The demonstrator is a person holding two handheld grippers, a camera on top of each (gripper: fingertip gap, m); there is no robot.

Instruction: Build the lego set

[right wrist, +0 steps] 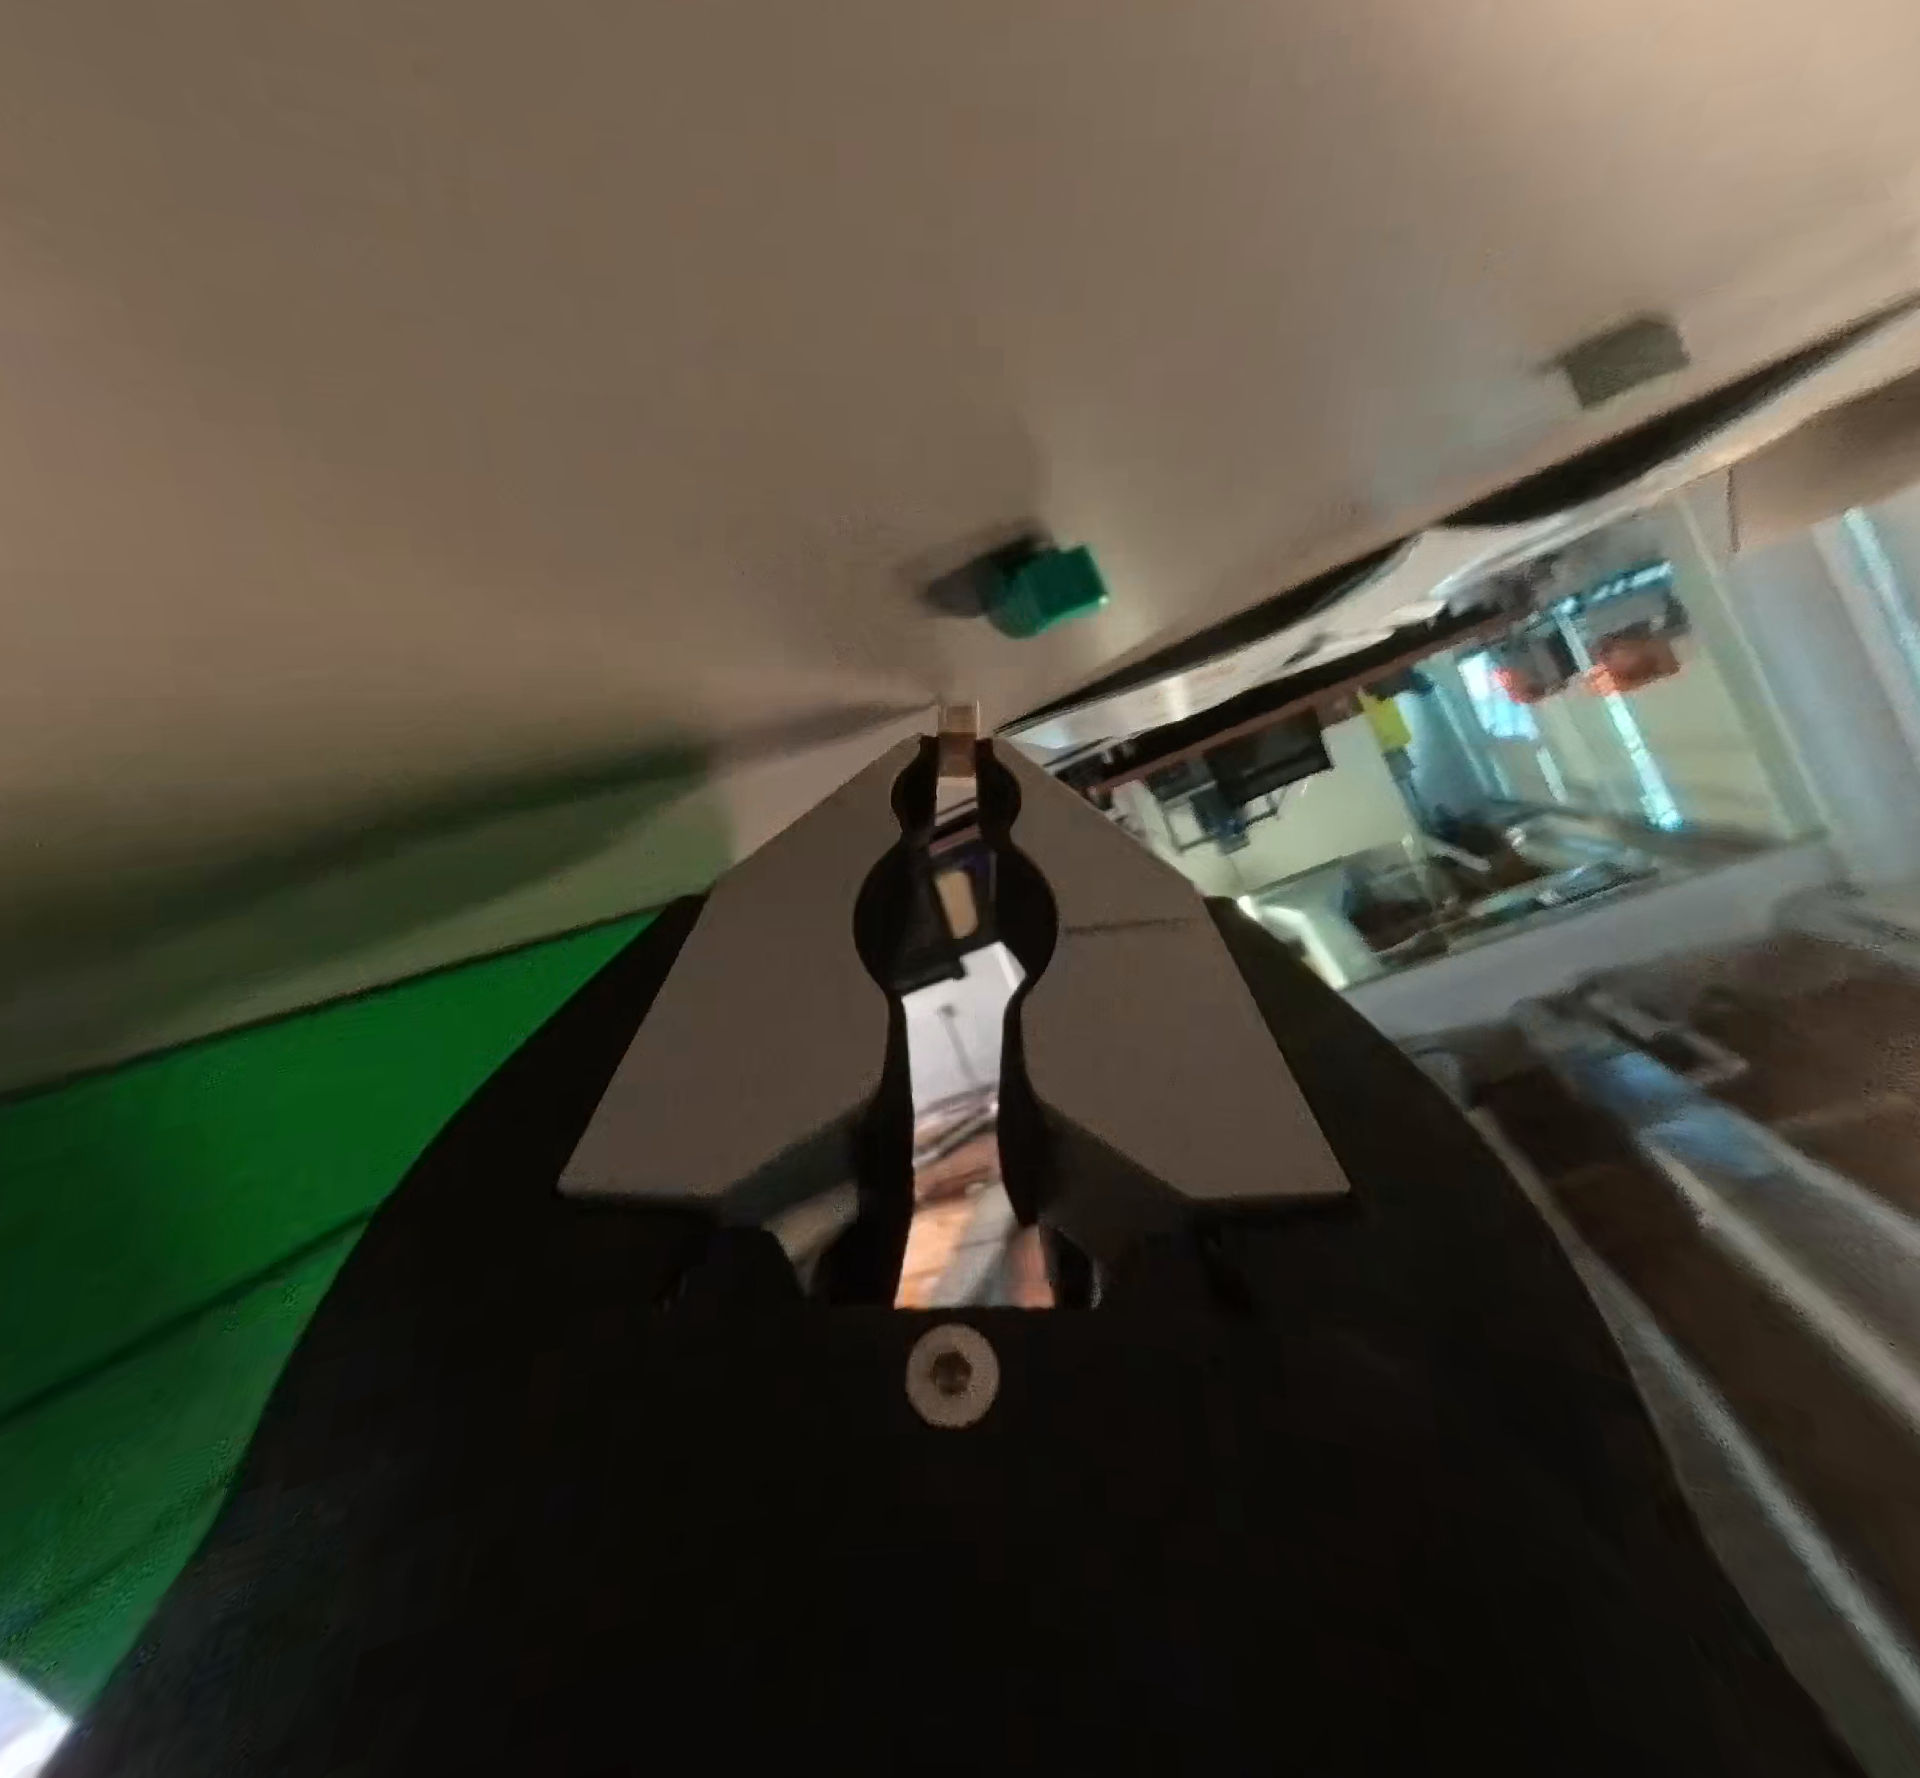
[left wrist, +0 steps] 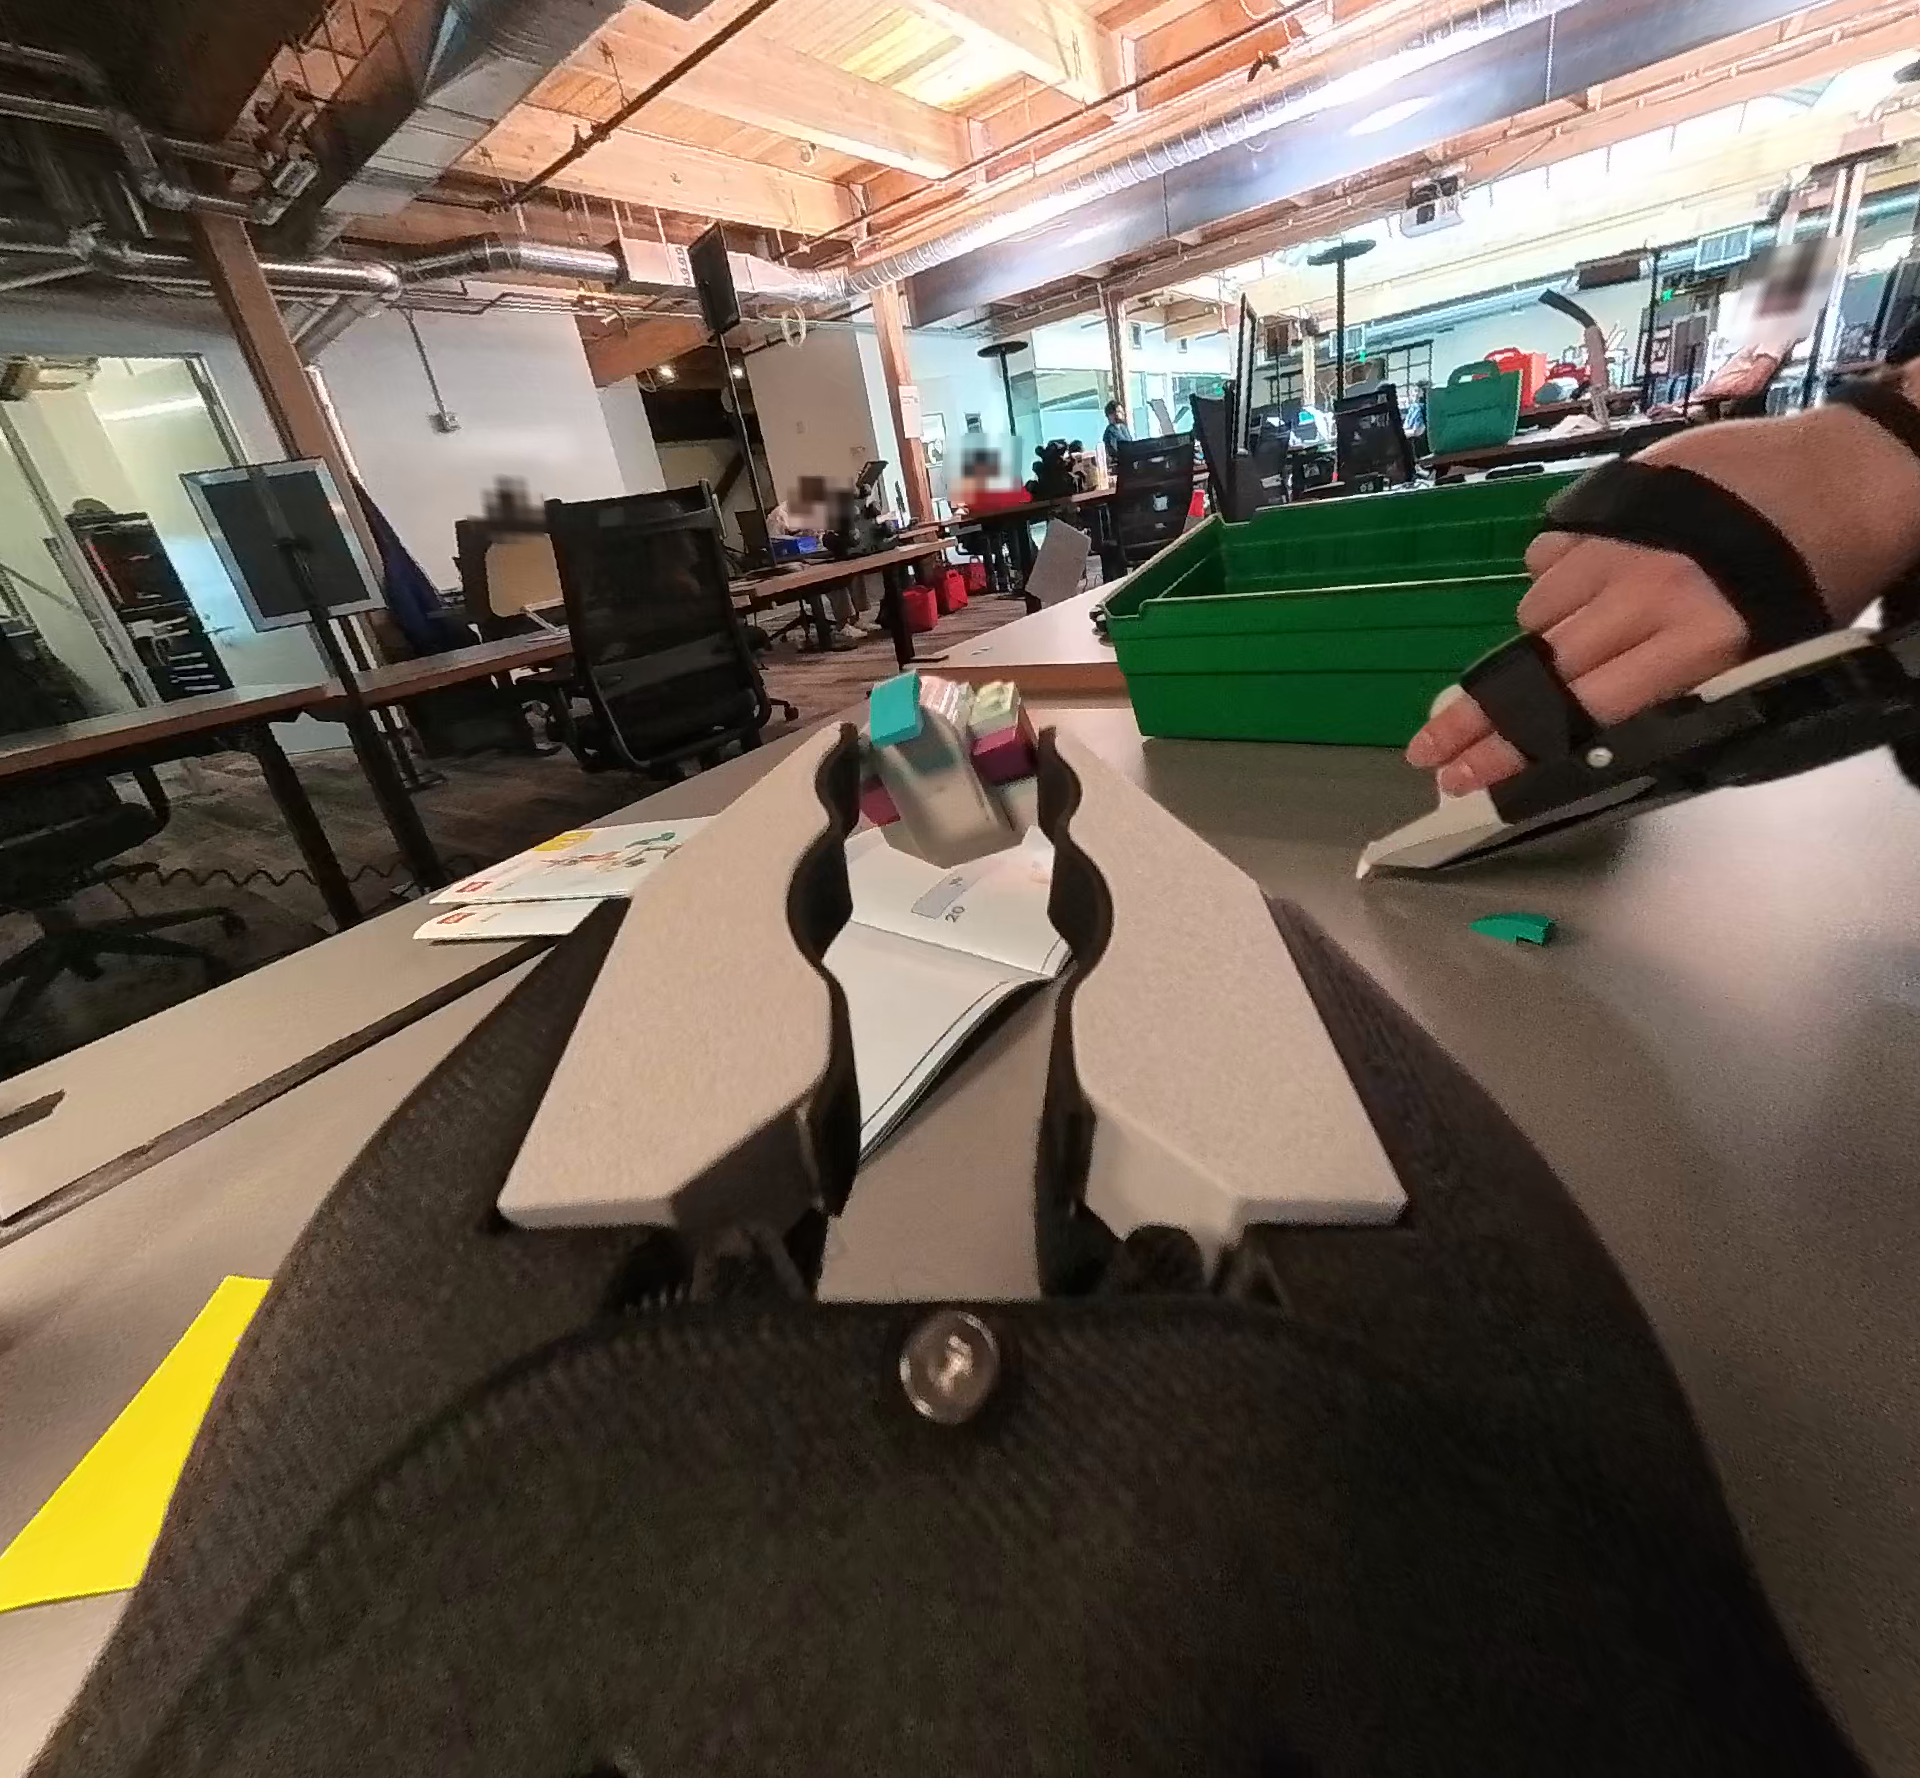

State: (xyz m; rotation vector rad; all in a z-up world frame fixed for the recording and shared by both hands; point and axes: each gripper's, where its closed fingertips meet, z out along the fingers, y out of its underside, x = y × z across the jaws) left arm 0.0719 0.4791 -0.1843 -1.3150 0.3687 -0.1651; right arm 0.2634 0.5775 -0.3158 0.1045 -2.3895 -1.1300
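Note:
My left gripper (left wrist: pixel 948 772) is shut on a small lego build (left wrist: pixel 940 767) of grey, teal and magenta bricks and holds it above the open instruction booklet (left wrist: pixel 935 990). My right gripper (right wrist: pixel 958 741) is rolled over, so the table shows at the top of its view. It is shut on a tiny pale piece (right wrist: pixel 958 736) at its tips, touching or just off the table. In the left wrist view the right gripper (left wrist: pixel 1377 864) has its tips down at the table. A loose teal-green brick (left wrist: pixel 1514 928) lies near those tips and also shows in the right wrist view (right wrist: pixel 1039 590).
Green plastic bins (left wrist: pixel 1320 648) stand stacked at the far right of the grey table (left wrist: pixel 1610 1105), and fill the lower left of the right wrist view (right wrist: pixel 208 1157). Two closed booklets (left wrist: pixel 561 881) lie at the left table edge. A yellow sheet (left wrist: pixel 135 1448) lies near left. The tips of one gripper are about 25 centimeters away from the tips of the other.

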